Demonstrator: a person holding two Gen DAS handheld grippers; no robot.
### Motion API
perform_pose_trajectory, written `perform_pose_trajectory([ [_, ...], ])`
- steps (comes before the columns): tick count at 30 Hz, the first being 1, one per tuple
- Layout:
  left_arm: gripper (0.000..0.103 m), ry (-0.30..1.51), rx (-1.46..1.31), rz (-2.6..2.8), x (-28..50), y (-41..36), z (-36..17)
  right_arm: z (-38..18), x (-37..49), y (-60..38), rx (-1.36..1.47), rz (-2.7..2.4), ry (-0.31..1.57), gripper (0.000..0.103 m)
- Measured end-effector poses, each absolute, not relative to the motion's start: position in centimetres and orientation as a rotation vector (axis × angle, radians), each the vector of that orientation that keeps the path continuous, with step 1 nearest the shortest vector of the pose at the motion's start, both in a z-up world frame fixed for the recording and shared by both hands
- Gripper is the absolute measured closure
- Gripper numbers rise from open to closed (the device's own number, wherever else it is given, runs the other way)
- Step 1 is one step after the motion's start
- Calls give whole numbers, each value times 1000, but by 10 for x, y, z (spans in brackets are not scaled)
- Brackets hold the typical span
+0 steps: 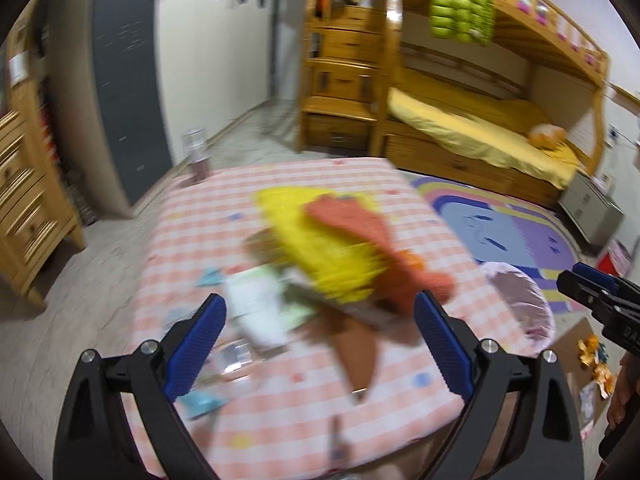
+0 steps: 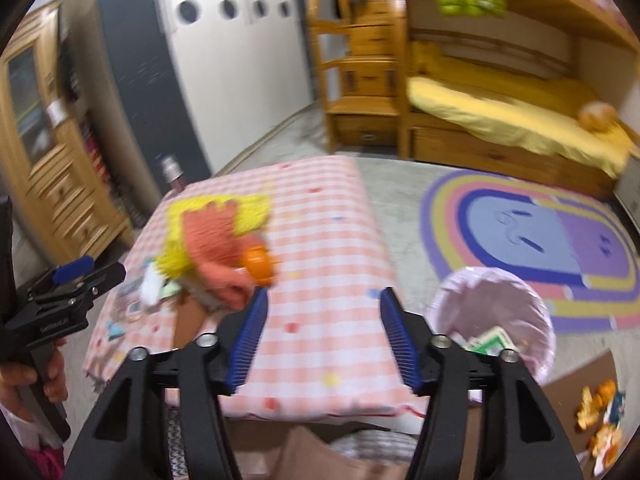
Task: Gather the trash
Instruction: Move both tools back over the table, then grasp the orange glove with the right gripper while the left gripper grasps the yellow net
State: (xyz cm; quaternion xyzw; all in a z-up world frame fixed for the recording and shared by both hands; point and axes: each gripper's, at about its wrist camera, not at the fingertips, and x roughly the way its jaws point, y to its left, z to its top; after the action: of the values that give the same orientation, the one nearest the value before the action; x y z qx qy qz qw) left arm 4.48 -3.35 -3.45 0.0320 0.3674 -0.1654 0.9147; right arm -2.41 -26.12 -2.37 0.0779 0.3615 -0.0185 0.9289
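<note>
Right gripper (image 2: pixel 322 336) spread, empty over the checkered worktop (image 2: pixel 320 240). Pink-lined trash bin (image 2: pixel 492 304) just right of it. Left gripper (image 1: pixel 320 334) spread, blurred paper scraps (image 1: pixel 260 308) ahead between its fingers.

Wooden bunk bed (image 1: pixel 500 92), rainbow rug (image 2: pixel 532 240), green jacket (image 1: pixel 460 4) hanging.

Two wrist cameras are looking steeply down along their fingers, from close above the near edge of a pink checked table (image 1: pixel 280 408), the right one facing nearer the bin (image 2: pixel 492 292); both are sharing the table, rainbow rug (image 2: pixel 532 240) and bunk bed (image 1: pixel 500 120).
</note>
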Motion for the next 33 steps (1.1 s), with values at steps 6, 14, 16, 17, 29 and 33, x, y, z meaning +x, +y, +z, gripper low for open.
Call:
perform_pose_trajectory([
  [6,11,796,27,-238,58,14,-52,-36,10,-209,61,68,792,42],
  [14,11,829,1,-193,77,35,-65,-55,58,-173,-52,128,846,62],
  [16,11,837,-3,-191,82,36,-66,-60,68,-170,-61,135,858,63],
  [17,11,839,-4,-190,84,36,-67,-61,70,-170,-62,139,863,63],
  [29,11,826,9,-229,79,22,-59,-21,55,-173,-19,218,769,97],
  [33,11,810,26,-248,72,12,-52,4,37,-186,23,212,690,97],
])
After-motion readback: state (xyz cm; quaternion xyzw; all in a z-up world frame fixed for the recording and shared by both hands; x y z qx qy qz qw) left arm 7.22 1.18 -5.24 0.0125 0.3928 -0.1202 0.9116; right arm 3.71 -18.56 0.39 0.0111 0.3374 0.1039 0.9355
